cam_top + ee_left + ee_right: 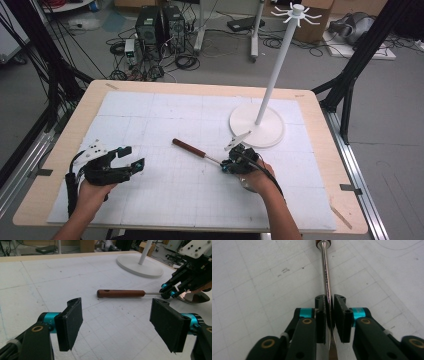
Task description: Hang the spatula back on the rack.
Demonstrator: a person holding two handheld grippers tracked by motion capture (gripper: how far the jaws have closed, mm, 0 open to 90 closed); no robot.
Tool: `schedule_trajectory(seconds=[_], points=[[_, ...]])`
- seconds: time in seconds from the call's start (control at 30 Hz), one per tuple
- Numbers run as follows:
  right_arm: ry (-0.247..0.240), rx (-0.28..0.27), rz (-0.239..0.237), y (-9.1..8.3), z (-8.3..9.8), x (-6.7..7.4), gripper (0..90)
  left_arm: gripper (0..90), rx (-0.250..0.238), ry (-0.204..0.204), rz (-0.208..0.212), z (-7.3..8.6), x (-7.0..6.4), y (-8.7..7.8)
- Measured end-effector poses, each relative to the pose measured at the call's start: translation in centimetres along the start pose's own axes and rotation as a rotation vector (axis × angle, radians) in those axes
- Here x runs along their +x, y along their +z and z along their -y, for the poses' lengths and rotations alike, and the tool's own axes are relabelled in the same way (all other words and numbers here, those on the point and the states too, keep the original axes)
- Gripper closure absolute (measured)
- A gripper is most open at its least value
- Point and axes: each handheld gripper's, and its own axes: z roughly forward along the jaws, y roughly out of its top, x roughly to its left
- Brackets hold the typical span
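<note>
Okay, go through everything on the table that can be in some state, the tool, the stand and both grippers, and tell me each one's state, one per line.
Utensil: lying flat on the white mat, wooden handle free, metal shaft clamped.
Right gripper: jaws shut on the utensil's metal shaft.
Left gripper: jaws open, nothing between them, apart from the utensil.
White stand: upright on its round base, hooks at the top bare.

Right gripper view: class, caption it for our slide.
Right gripper clamps the metal shank of a wooden-handled utensil on the gridded mat.
</note>
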Motion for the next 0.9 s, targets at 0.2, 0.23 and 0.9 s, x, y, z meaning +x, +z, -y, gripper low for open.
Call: schedule_trajectory(seconds=[0.2,0.23,0.9], points=[[-0.026,0.01,-0.007,0.02,-0.16,-0.03,82.3,26.9,0.006,-0.004,0.001,0.03,0.04,0.13],[-0.027,0.009,-0.004,0.03,-0.14,-0.02,82.2,27.0,0.007,-0.005,0.0,0.03,0.03,0.15],[0.017,0.0,-0.019,0.01,-0.03,-0.2,84.5,27.8,0.015,-0.009,-0.003,0.06,0.12,0.3]])
